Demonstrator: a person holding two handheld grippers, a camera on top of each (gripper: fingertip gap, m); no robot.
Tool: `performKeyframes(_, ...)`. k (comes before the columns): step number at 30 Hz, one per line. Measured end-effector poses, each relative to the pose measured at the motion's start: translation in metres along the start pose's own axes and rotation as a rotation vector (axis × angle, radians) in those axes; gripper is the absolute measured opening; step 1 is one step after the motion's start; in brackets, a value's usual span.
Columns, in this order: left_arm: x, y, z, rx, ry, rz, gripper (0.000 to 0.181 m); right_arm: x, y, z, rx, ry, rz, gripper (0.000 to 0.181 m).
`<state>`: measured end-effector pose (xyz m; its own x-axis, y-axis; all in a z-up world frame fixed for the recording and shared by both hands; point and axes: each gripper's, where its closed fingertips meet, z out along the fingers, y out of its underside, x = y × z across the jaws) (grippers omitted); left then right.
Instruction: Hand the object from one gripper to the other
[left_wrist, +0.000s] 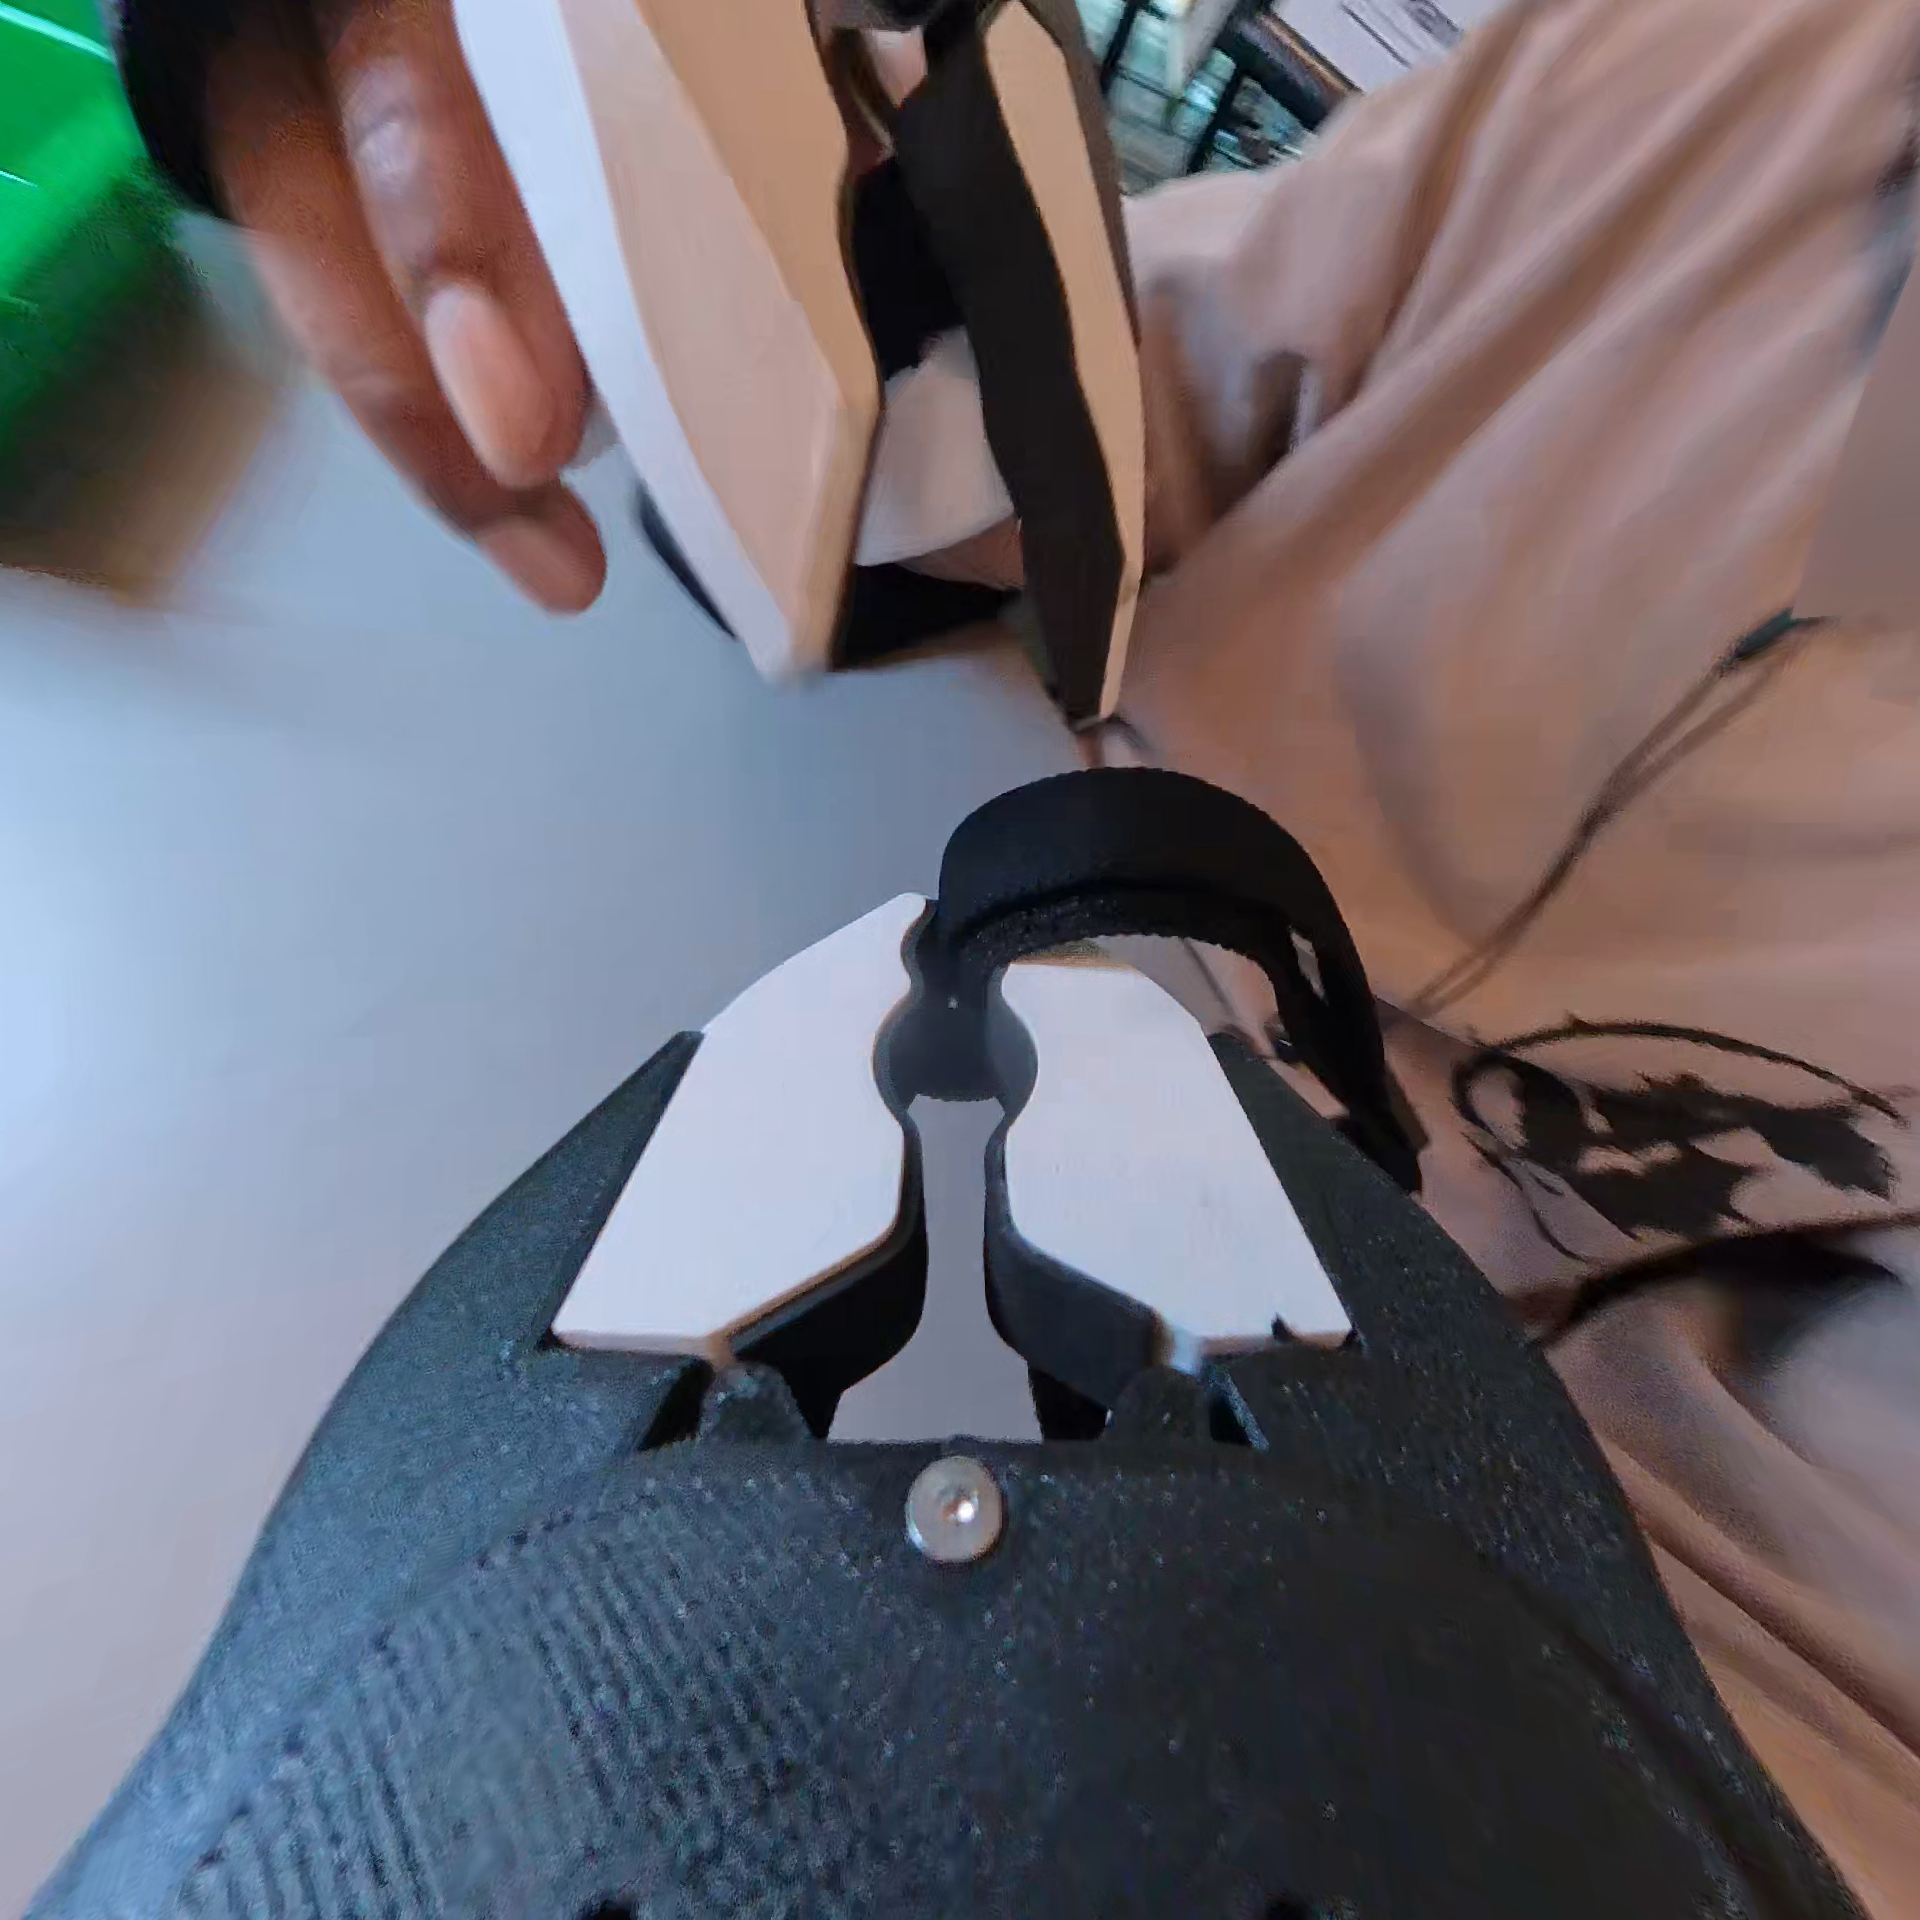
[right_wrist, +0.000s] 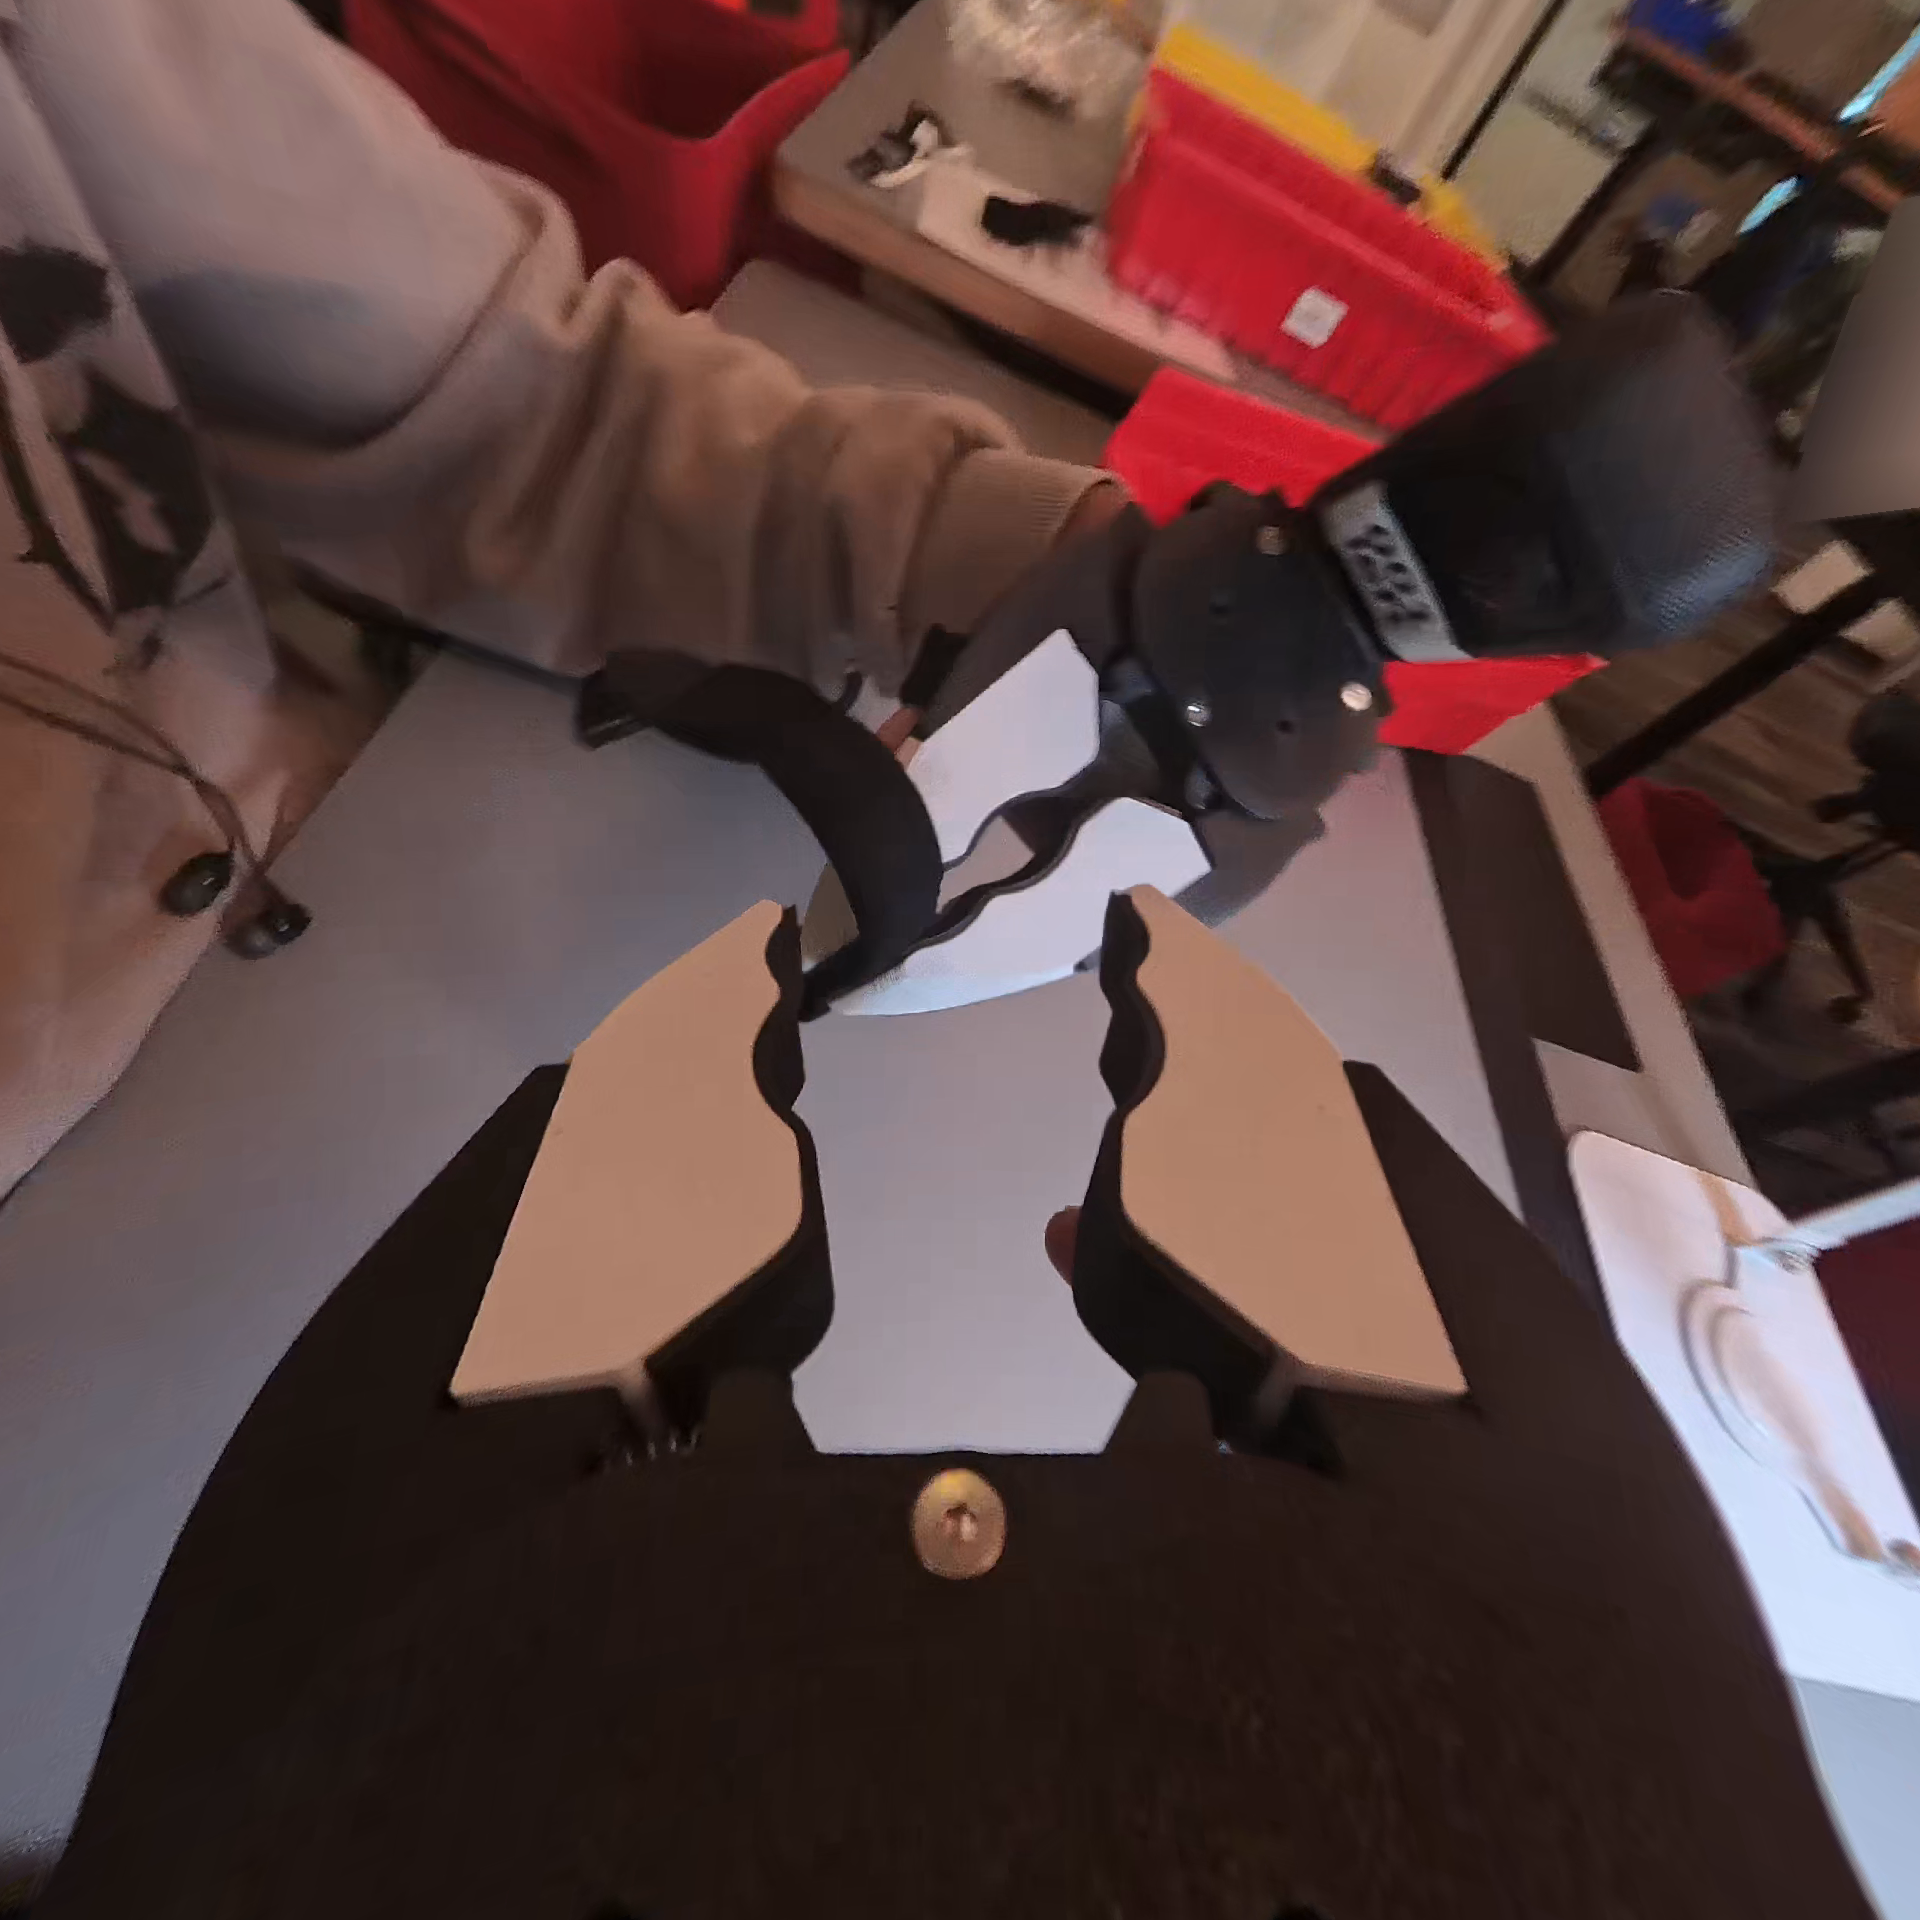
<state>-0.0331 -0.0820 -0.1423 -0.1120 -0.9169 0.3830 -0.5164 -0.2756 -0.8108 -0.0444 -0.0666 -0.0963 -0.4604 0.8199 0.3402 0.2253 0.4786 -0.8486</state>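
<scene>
Closest in, the left gripper (left_wrist: 961, 961) is clamped on a curved black strap (left_wrist: 1143, 862), holding it above the grey table (left_wrist: 312, 935). Opposite, the right gripper (right_wrist: 951, 966) stands apart, apparently just beside the strap, touching nothing.

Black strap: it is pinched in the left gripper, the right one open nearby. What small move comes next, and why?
Probably ease the right gripper leftward onto the black strap and close. Its fingers stand apart and empty, while the left gripper clamps one end, leaving the arched loop free.
</scene>
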Motion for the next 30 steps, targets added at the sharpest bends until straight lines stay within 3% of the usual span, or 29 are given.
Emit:
performKeyframes(4, 0.020, 0.015, 0.019, -0.084, 0.167, -0.014, 0.005, -0.033, 0.001, 0.025, -0.044, -0.150, -0.010, 0.048)
performKeyframes(7, 0.024, 0.024, 0.027, -0.129, 0.215, -0.022, 0.005, -0.048, 0.007, 0.034, -0.090, -0.224, -0.002, 0.021)
performKeyframes(8, 0.023, 0.025, 0.027, -0.127, 0.225, -0.025, 0.006, -0.048, 0.008, 0.034, -0.094, -0.225, 0.002, 0.020)
performKeyframes(12, 0.014, 0.003, 0.012, 0.048, 0.184, 0.000, 0.010, -0.020, -0.005, 0.023, -0.013, -0.096, 0.039, 0.011)
performKeyframes(18, -0.039, -0.062, -0.063, 0.544, -0.263, 0.084, 0.028, 0.070, -0.024, -0.030, 0.171, 0.394, 0.190, 0.005)
performKeyframes(22, -0.057, -0.083, -0.109, 0.730, -0.594, 0.153, 0.031, 0.115, -0.012, -0.067, 0.274, 0.670, 0.411, 0.005)
performKeyframes(26, -0.062, -0.092, -0.113, 0.675, -0.896, 0.307, 0.038, 0.134, 0.008, -0.087, 0.435, 0.767, 0.699, 0.005)
performKeyframes(30, -0.063, -0.099, -0.087, 0.511, -1.122, 0.545, 0.048, 0.138, 0.021, -0.086, 0.654, 0.625, 1.010, 0.005)
